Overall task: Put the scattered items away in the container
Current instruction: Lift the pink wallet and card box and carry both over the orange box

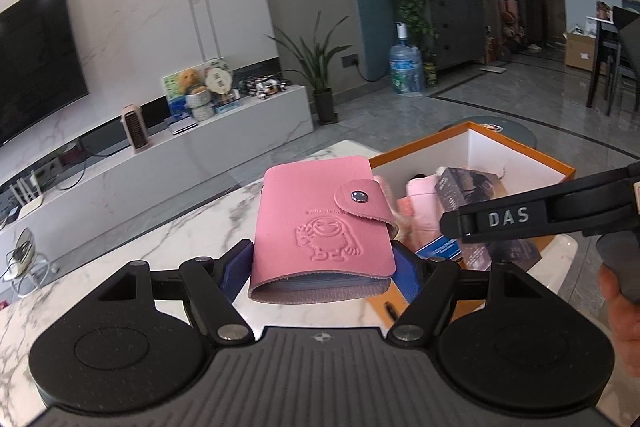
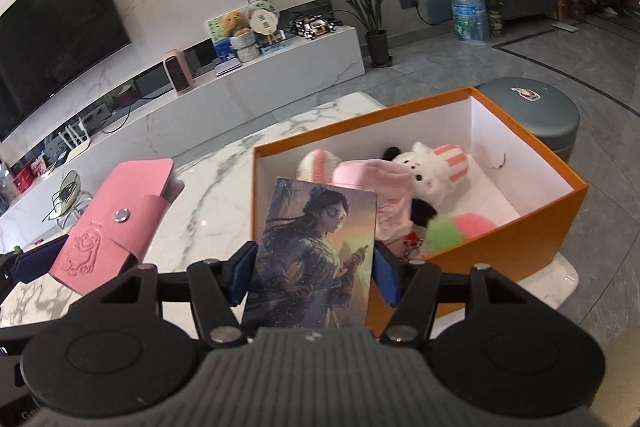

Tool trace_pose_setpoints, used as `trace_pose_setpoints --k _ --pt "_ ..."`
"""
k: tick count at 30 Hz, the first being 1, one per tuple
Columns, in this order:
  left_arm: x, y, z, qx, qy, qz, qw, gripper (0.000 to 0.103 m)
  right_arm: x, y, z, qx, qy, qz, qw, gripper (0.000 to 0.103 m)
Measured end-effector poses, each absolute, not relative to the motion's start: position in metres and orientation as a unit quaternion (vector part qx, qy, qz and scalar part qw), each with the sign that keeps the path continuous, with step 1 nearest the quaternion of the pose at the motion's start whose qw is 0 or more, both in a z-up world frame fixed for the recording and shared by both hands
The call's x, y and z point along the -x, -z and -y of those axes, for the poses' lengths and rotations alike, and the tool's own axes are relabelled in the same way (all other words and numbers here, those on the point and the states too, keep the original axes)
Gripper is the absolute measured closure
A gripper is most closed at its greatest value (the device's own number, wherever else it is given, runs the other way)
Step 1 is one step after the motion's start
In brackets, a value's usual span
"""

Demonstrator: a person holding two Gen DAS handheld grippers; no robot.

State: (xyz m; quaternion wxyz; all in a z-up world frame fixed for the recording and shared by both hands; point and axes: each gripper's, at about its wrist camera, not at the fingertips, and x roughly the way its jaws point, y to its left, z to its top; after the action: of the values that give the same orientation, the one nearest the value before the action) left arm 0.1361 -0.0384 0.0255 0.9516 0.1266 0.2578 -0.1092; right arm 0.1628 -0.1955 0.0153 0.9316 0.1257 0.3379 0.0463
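My left gripper [image 1: 322, 267] is shut on a pink snap-button card wallet [image 1: 320, 223], held above the marble table just left of the orange box [image 1: 472, 147]. That wallet [image 2: 116, 223] also shows at the left of the right wrist view. My right gripper [image 2: 312, 275] is shut on an illustrated card box [image 2: 316, 259] showing a figure with a sword, held upright at the near left corner of the orange box [image 2: 532, 247]. Inside the box lie a white plush toy [image 2: 436, 171], pink soft items [image 2: 372, 179] and a green fluffy ball [image 2: 444, 231].
The marble table [image 2: 216, 203] carries the box near its right end. A grey round stool [image 2: 536, 111] stands behind the box. Beyond the table are a TV cabinet [image 2: 280, 79], a potted plant [image 2: 376, 15] and a water bottle [image 2: 468, 11]. The right gripper's arm [image 1: 540, 213] crosses the left wrist view.
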Motion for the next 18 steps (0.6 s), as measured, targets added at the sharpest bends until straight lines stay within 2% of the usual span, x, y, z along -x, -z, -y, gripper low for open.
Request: trace_pose_setpoints --k 18 --pt "-0.195 0.002 0.099 -0.155 0.15 -0.282 0.935 0.019 -0.218 0.004 0.258 -0.14 -0.005 -0.333 0.932 0.04"
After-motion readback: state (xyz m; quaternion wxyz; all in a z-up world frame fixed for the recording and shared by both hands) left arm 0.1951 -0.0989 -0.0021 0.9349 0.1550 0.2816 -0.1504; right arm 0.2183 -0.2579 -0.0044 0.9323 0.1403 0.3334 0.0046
